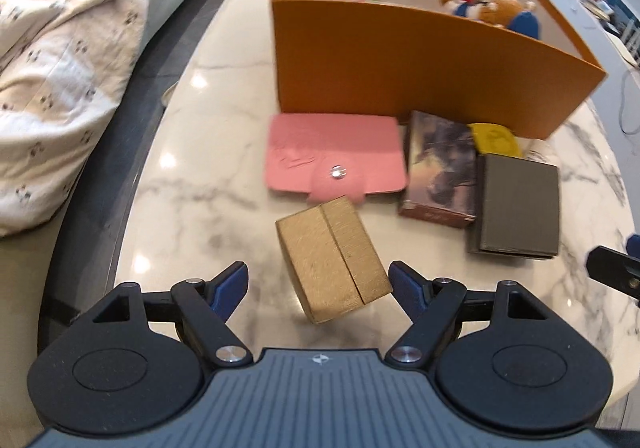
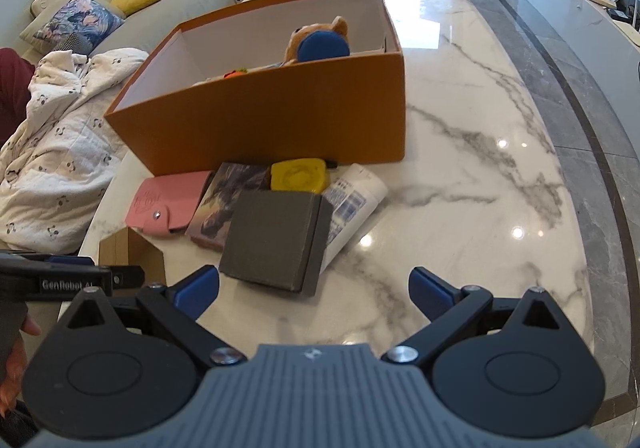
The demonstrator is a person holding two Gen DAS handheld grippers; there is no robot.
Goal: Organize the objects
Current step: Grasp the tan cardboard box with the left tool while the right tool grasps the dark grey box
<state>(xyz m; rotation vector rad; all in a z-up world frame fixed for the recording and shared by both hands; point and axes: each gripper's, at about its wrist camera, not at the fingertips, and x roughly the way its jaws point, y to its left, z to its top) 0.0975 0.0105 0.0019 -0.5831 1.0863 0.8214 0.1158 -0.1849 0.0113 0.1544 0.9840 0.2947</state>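
Observation:
An open orange box [image 1: 400,59] stands on the marble table with a plush toy [image 1: 496,9] inside; it also shows in the right wrist view [image 2: 280,115]. In front of it lie a pink wallet [image 1: 332,151], a picture-printed box [image 1: 440,167], a yellow case [image 1: 496,139] and a dark grey box [image 1: 516,203]. A gold box [image 1: 332,256] sits tilted between the open fingers of my left gripper [image 1: 318,280]; the right finger touches its corner, the left one stands apart. My right gripper [image 2: 314,288] is open and empty, just in front of the dark grey box [image 2: 276,240].
A white tube [image 2: 352,199] lies under the grey box. A sofa with a white blanket [image 1: 60,87] runs along the table's left edge. Bare marble table [image 2: 480,187] spreads to the right. The left gripper's side [image 2: 72,280] shows at the right view's left edge.

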